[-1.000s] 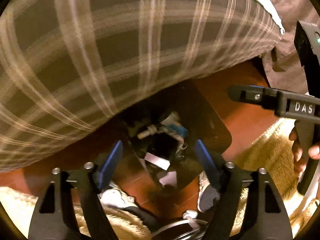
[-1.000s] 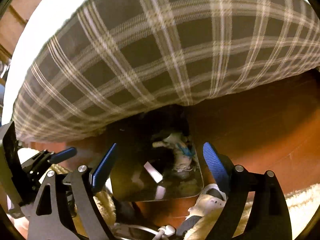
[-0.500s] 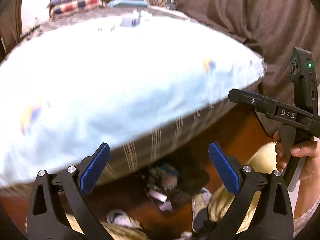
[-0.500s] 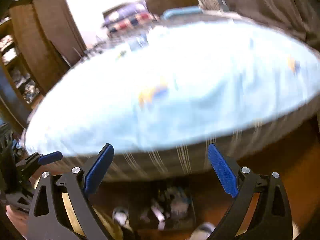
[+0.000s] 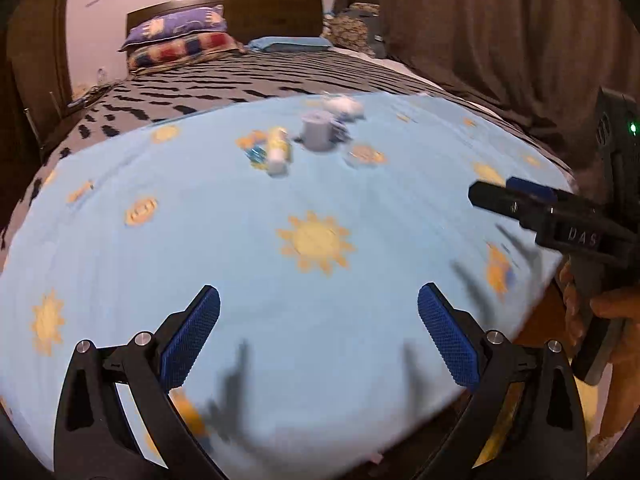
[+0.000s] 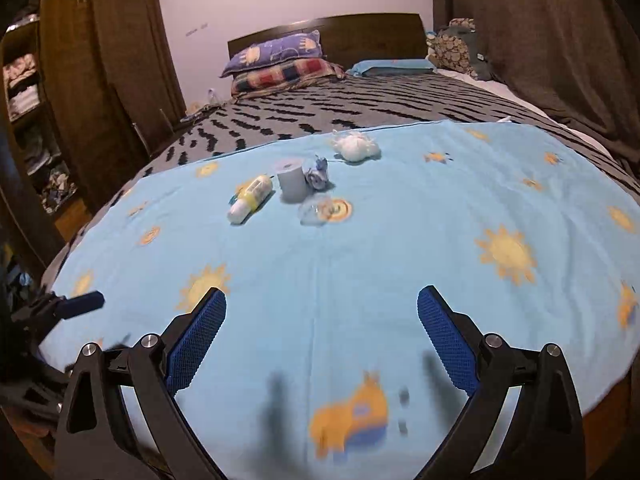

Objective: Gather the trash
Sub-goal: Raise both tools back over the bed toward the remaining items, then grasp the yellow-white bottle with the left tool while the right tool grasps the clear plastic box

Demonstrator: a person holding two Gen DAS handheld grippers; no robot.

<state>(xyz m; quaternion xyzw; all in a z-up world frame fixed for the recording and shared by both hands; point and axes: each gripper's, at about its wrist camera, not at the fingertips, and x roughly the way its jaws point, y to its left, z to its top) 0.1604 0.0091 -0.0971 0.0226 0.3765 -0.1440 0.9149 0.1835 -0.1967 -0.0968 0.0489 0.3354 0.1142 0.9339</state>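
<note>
Fingers [image 6: 448, 340] spread, empty; trash [image 6: 292, 186] well beyond

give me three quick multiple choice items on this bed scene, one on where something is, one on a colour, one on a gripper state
1. Where does the trash lie?
A. on the light blue sheet
B. on the pillows
C. on the floor

2. What colour is the paper roll?
A. red
B. grey
C. green

3. How does the right gripper stand?
A. shut on the roll
B. shut, empty
C. open, empty

Answers:
1 A: the tube, paper roll, wad and wrappers sit grouped on the sheet, well short of the pillows.
2 B: the roll stands upright and plain grey beside the yellow-and-white tube.
3 C: the right gripper has its blue pads far apart with only sheet between them; its jaws have just been opening. The left gripper looks the same.
</note>
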